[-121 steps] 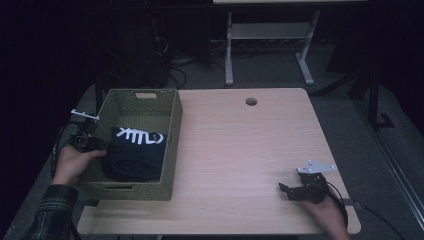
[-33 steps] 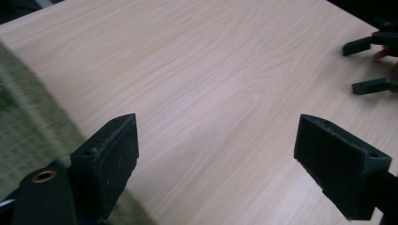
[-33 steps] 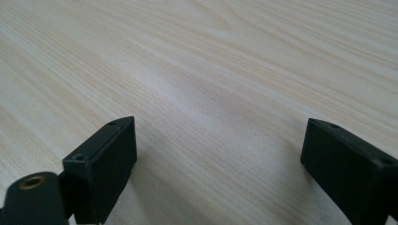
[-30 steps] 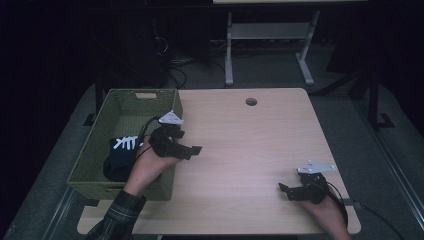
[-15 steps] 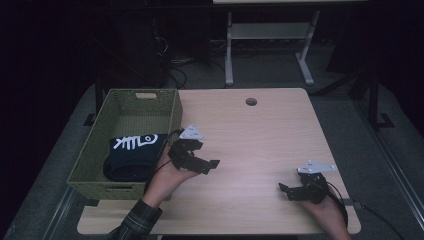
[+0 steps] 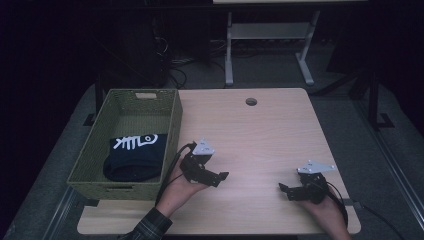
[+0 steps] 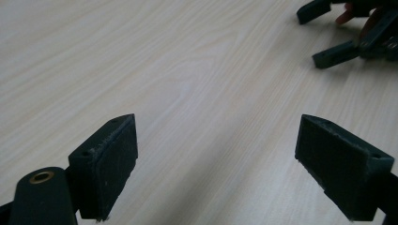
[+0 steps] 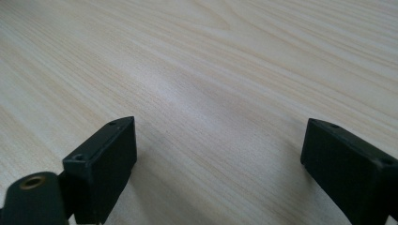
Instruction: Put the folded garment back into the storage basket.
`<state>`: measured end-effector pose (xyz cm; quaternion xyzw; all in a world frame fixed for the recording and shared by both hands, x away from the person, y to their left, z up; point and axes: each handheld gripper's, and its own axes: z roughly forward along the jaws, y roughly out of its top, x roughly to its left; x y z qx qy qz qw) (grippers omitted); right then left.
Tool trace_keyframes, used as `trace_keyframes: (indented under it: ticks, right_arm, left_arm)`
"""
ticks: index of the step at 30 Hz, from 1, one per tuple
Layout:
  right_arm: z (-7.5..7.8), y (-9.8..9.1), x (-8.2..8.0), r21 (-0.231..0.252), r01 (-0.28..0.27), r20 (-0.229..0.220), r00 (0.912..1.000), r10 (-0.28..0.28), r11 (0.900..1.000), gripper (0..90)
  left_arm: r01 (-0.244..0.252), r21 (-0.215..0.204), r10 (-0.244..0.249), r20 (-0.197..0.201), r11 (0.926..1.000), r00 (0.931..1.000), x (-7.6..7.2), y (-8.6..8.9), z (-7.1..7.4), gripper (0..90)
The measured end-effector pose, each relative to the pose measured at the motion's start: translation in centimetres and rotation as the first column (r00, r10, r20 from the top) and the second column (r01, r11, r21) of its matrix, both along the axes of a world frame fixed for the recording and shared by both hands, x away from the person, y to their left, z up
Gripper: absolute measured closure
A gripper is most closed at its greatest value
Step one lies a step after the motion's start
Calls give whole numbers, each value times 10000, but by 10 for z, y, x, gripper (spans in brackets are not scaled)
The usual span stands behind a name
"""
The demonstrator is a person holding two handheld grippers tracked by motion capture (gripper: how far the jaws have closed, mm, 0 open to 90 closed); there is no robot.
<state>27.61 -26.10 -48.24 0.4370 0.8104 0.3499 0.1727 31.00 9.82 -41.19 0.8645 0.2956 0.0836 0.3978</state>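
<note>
The left tool (image 6: 210, 175) hangs just above the bare table (image 6: 260, 135), its jaws spread wide with nothing between them; in the left gripper view the pale wood grain runs clear through the gap. It sits just right of the basket (image 6: 172, 125), pointing toward the right tool (image 6: 292, 191), which rests low near the table's front right corner, jaws likewise wide and empty. In the left gripper view the right tool's jaws stand off at the top right, well apart from the left one.

The dark folded cloth (image 6: 134, 156) with the white fish-bone print lies flat in the near half of the basket, touching its right wall, with the far half of the basket bare.

To my eye the cloth is stowed and the left hand is on its way to a resting spot. To finish cleanly, I'd keep the jaws open, lower the tool gently onto open wood beside the basket without knocking its wall, mind the trailing cable (image 6: 172, 165) so it doesn't snag the rim, and leave a good gap to the other tool.
</note>
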Motion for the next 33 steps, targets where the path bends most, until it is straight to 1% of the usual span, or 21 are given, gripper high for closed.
trace_keyframes:
  ticks: [2, 3, 4, 6, 7, 8, 10, 11, 12, 13, 15, 16, 17, 18, 19, 20, 21, 22, 33]
  right_arm:
    - [0, 0, 0, -4, -15, 10, 10000, 16, 10000, 105]
    - [0, 0, 0, -4, -15, 10, 10000, 16, 10000, 105]
    - [0, 0, 0, -4, -14, 9, 10000, 14, 10000, 105]
    - [0, 0, 0, 2, -4, -3, 10000, 4, 10000, 105]
    - [0, 0, 0, 2, -4, -3, 10000, 4, 10000, 105]
    - [0, 0, 0, 6, 2, -12, 10000, -2, 10000, 105]
    - [0, 0, 0, 5, 3, -12, 10000, -3, 10000, 105]
    - [0, 0, 0, 5, 3, -12, 10000, -3, 10000, 105]
    - [0, 0, 0, 5, 3, -12, 10000, -3, 10000, 105]
    - [0, 0, 0, 2, 0, -10, 10000, 0, 10000, 105]
    - [0, 0, 0, 1, -3, -5, 10000, 3, 10000, 105]
    - [0, 0, 0, 1, -3, -5, 10000, 3, 10000, 105]
    - [0, 0, 0, 7, 4, -16, 10000, -4, 10000, 105]
    - [0, 0, 0, 3, 0, -7, 10000, 0, 10000, 105]
    - [0, 0, 0, 3, 0, -7, 10000, 0, 10000, 105]
    - [0, 0, 0, 5, -1, -9, 10000, 1, 10000, 105]
    - [0, 0, 0, 5, -1, -9, 10000, 1, 10000, 105]
    - [0, 0, 0, 2, -3, -7, 10000, 3, 10000, 105]
    - [0, 0, 0, 19, 20, -22, 10000, -20, 10000, 105]
  left_arm:
    - [-20, 85, 20, -15, 10000, 10000, 0, -1, -8, 130]
    - [-20, 85, 20, -15, 10000, 10000, 0, -1, -8, 130]
    - [-31, 104, 31, 23, 9999, 10000, -1, -2, -16, 129]
    - [-46, 89, 45, 64, 10000, 10000, -2, -3, -24, 129]
    - [-46, 89, 45, 64, 10000, 10000, -2, -3, -24, 129]
    - [-54, 216, 53, 65, 9998, 10000, -2, -5, -31, 129]
    - [-115, 256, 112, 114, 9996, 9999, -2, -6, -38, 128]
    - [-115, 256, 112, 114, 9996, 9999, -2, -6, -38, 128]
    - [-178, 307, 174, 148, 9994, 9997, -3, -6, -44, 128]
    - [-203, 346, 197, 153, 9992, 9997, -3, -6, -48, 128]
    - [-239, 592, 228, 197, 9980, 9995, -5, -9, -55, 128]
    - [-239, 592, 228, 197, 9980, 9995, -5, -9, -55, 128]
    - [-206, 776, 190, 213, 9968, 9996, -5, -10, -59, 128]
    - [-251, 881, 220, 354, 9958, 9991, -6, -11, -64, 127]
    - [-251, 881, 220, 354, 9958, 9991, -6, -11, -64, 127]
    - [-292, 879, 249, 497, 9957, 9985, -7, -11, -65, 127]
    - [-292, 879, 249, 497, 9957, 9985, -7, -11, -65, 127]
    - [-338, 776, 297, 538, 9964, 9981, -7, -10, -67, 127]
    - [-328, 782, 286, 538, 9964, 9981, -7, -10, -66, 127]
